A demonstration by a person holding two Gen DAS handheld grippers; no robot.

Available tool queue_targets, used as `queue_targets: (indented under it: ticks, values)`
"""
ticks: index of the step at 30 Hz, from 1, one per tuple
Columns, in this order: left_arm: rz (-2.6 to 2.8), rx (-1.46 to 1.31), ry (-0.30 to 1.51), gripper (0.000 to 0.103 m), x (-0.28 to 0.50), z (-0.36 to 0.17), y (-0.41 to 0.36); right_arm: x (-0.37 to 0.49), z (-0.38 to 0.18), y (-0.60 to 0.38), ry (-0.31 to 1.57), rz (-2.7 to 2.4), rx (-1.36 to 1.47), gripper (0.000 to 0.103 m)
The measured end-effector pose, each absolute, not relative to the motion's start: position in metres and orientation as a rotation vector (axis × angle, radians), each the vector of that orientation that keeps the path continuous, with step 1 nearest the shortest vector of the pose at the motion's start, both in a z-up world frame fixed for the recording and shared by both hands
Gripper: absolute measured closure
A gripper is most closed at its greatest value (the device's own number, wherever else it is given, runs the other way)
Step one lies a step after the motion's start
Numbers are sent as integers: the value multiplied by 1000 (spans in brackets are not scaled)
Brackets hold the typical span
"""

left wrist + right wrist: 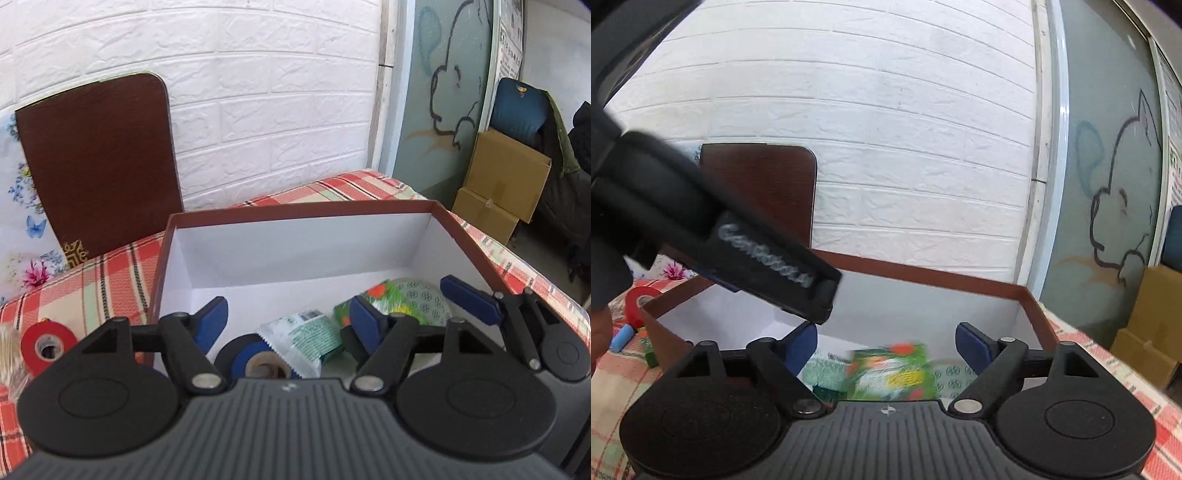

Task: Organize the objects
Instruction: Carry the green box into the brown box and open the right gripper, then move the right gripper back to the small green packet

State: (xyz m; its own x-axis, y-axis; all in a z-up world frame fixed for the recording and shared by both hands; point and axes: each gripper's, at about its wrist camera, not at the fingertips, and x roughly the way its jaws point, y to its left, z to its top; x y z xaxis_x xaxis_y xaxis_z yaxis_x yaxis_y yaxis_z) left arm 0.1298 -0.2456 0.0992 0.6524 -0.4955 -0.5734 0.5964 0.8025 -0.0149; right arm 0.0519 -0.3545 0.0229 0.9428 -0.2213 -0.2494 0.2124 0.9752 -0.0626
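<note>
An open box (369,208) with a brown rim and white inside stands on the checked cloth. In it lie a dark blue tape roll (251,356), a green-white sachet (306,334), a green flowered packet (388,297) and a clear patterned disc (428,299). My left gripper (290,321) hovers open over the box's near side, nothing between its pads. My right gripper (888,347) is open too, above the blurred green packet (890,369), not touching it. A blue finger (469,299) of the right gripper shows at the box's right edge.
A brown lid (99,166) leans on the white brick wall. A red tape roll (48,343) and a pale bundle (9,350) lie left of the box. A blue stick (622,338) and small green item (650,354) sit there too. Cardboard boxes (506,173) stand right.
</note>
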Motion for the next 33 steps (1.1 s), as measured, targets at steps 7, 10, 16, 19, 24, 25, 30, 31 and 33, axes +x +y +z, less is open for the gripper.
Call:
queue_targets:
  ticks: [7, 10, 16, 19, 24, 25, 30, 31, 33]
  values:
    - [-556, 249, 554, 25, 105, 106, -233, 20, 27, -342, 196, -246, -4, 22]
    - [-528, 263, 554, 25, 94, 104, -225, -4, 25, -339, 191, -254, 7, 21]
    - [-482, 263, 590, 25, 82, 93, -203, -7, 12, -328, 241, -234, 38, 18]
    - [-458, 254, 618, 24, 77, 86, -190, -15, 3, -317, 290, -211, 38, 18]
    - [-416, 256, 663, 24, 72, 71, -173, -19, -7, -304, 360, -168, 58, 18]
    - [-408, 255, 670, 24, 72, 68, -170, -19, -9, -301, 373, -158, 61, 18]
    - [-370, 257, 706, 23, 71, 53, -153, -18, -16, -283, 424, -111, 45, 18]
    - [-360, 259, 712, 23, 72, 50, -149, -18, -16, -278, 428, -101, 34, 18]
    - [-339, 258, 727, 23, 73, 44, -142, -17, -16, -269, 433, -78, 8, 17]
